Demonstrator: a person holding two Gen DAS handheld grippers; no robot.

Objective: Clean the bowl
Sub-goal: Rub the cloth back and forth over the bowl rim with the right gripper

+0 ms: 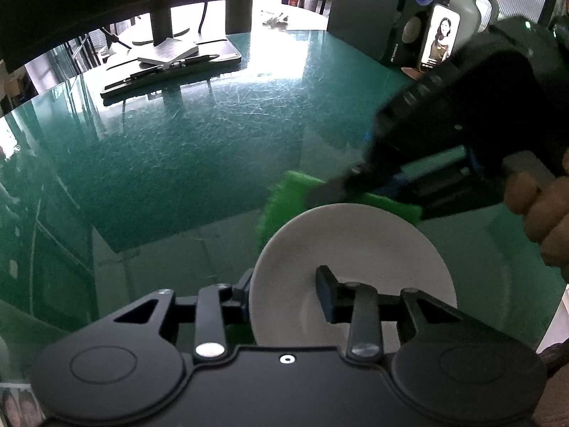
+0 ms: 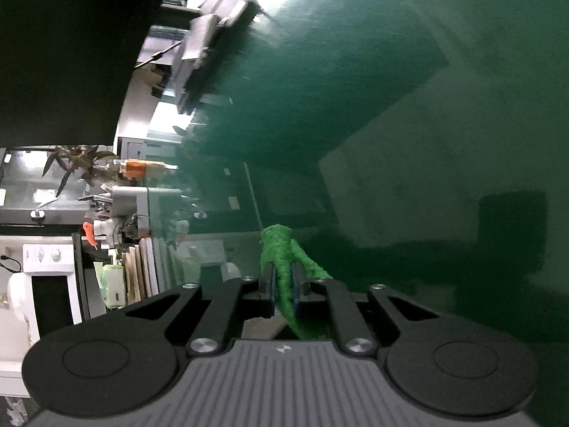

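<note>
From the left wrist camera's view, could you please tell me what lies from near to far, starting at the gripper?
Left gripper clamped on the white bowl → green cloth held by the right gripper → bare green table → black monitor stand.

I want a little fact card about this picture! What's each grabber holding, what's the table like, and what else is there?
Left gripper: shut on the rim of the white bowl, one finger inside, one outside
Right gripper: shut on the green cloth
Cloth and bowl: the cloth is at the bowl's far rim; whether it touches cannot be told
Table: shiny green, scratched
At the back: a phone with a lit screen, leaning on a black speaker
Person: only fingers of a hand show
</note>
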